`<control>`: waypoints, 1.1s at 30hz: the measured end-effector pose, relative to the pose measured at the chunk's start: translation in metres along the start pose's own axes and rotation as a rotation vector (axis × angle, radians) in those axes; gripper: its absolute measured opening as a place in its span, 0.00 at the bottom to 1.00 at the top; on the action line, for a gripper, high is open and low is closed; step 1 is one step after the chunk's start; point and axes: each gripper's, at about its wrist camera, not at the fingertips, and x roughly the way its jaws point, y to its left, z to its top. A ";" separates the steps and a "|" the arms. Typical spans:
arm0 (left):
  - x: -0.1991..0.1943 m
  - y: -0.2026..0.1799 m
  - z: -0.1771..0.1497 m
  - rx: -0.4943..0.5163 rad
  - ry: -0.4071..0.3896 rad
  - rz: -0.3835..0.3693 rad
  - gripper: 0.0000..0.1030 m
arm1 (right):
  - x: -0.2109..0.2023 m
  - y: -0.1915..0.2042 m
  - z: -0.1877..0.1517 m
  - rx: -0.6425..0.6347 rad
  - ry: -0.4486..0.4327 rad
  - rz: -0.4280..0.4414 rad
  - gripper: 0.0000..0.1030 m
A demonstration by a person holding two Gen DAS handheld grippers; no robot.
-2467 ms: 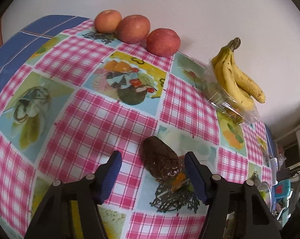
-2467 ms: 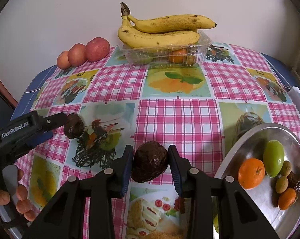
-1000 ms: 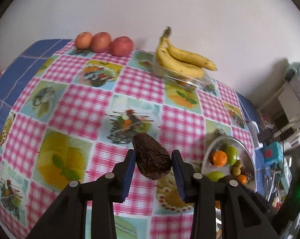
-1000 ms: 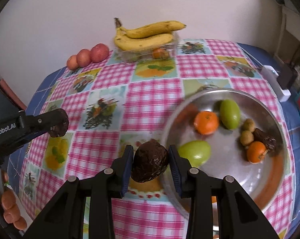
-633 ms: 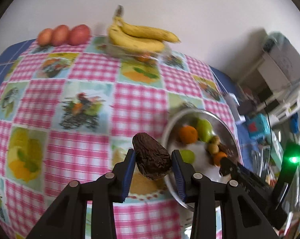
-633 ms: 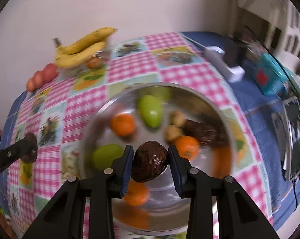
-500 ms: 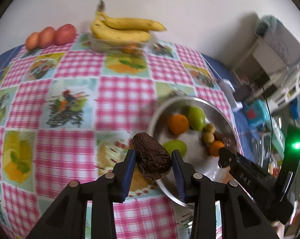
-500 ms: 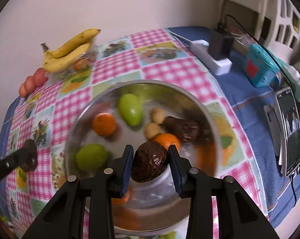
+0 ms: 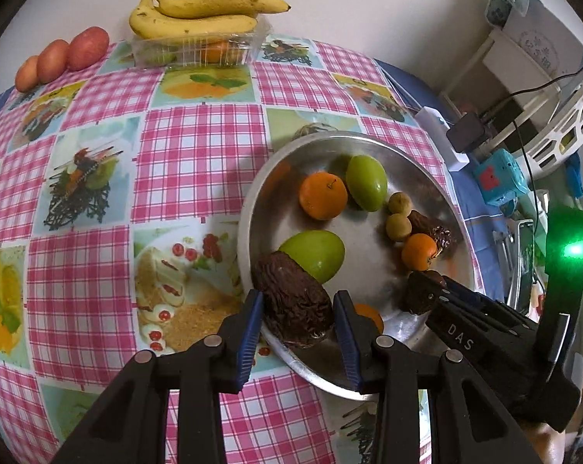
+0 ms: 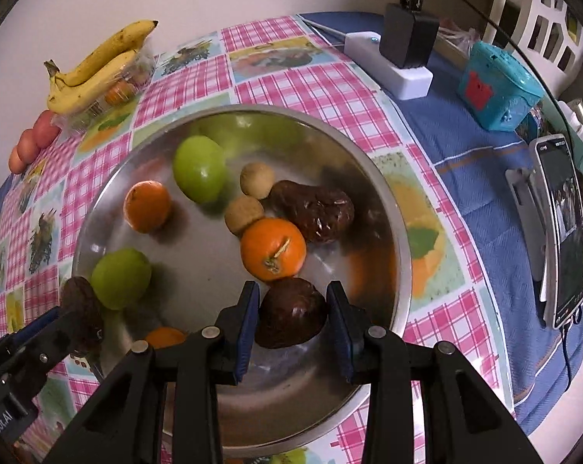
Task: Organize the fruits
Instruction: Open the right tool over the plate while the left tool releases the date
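Observation:
My left gripper (image 9: 296,323) is shut on a dark wrinkled avocado (image 9: 291,303), held over the near left rim of the steel bowl (image 9: 249,208). My right gripper (image 10: 292,319) is shut on a second dark avocado (image 10: 291,319) above the bowl's (image 10: 399,232) near part. In the bowl lie two green fruits (image 10: 199,168), oranges (image 10: 273,249), two small tan fruits (image 10: 244,214) and another dark avocado (image 10: 314,208). In the left wrist view the right gripper (image 9: 427,290) shows at the bowl's right side with its avocado. The left gripper (image 10: 79,315) appears at the left in the right wrist view.
Bananas (image 9: 198,15) lie on a clear box of fruit at the table's far edge, with three red apples (image 9: 61,62) to their left. A white power strip with a black charger (image 10: 403,46), a teal toy box (image 10: 496,85) and a phone on a stand (image 10: 562,228) sit right of the bowl.
Both grippers, each still holding its avocado, have swung from over the checked cloth to over the steel bowl and come down closer to it.

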 end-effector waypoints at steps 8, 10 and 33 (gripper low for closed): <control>-0.006 0.008 0.001 -0.033 0.007 -0.034 0.39 | -0.001 -0.001 -0.001 0.005 0.004 0.001 0.36; -0.007 0.008 0.001 -0.032 0.009 -0.035 0.41 | -0.001 -0.001 0.000 0.010 0.006 0.000 0.36; -0.039 0.097 -0.027 -0.200 -0.069 0.349 0.97 | -0.020 0.018 -0.009 -0.048 -0.048 0.028 0.69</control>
